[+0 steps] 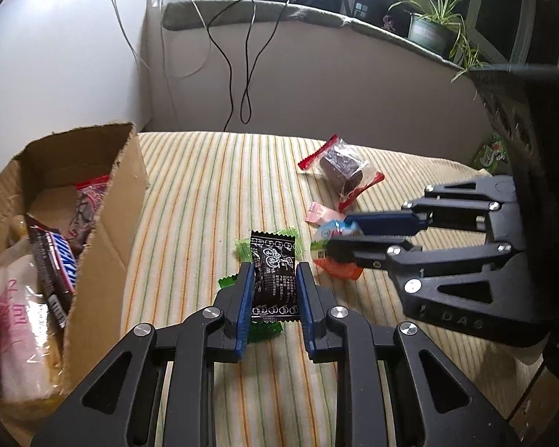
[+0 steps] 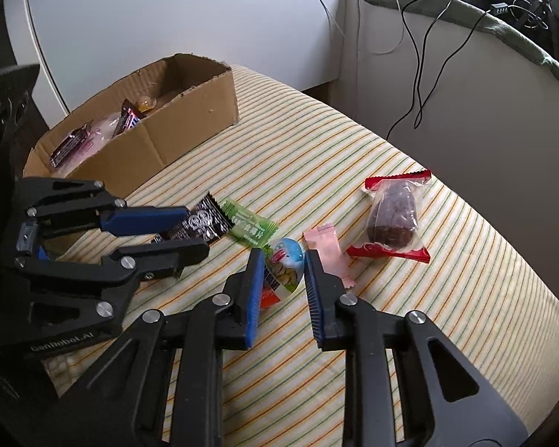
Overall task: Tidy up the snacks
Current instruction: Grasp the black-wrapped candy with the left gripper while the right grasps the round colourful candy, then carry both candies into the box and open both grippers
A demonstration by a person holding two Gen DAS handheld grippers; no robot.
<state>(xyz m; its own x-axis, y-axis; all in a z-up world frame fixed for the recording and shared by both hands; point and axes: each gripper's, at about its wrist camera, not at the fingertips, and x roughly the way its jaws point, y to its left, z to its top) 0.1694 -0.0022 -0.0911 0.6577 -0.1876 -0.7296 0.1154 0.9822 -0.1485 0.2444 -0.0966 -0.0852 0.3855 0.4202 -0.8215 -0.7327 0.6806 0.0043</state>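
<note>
Two grips are made at once. Largest first: our cardboard box (image 2: 190,126) waits far left, part filled. Our left gripper (image 1: 274,290) pinches the black sachet (image 1: 274,275); our right gripper (image 2: 283,272) clamps the egg-shaped snack (image 2: 285,264). Next we should lift both cleanly and carry them boxward.

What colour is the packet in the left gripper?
Black with white print, clearest in the left wrist view.

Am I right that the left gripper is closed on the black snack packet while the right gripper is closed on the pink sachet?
Not quite. The left gripper does grip the black snack packet, but the right gripper is closed on the egg-shaped snack; the pink sachet lies beside it on the striped cloth. The right wrist view shows this.
</note>
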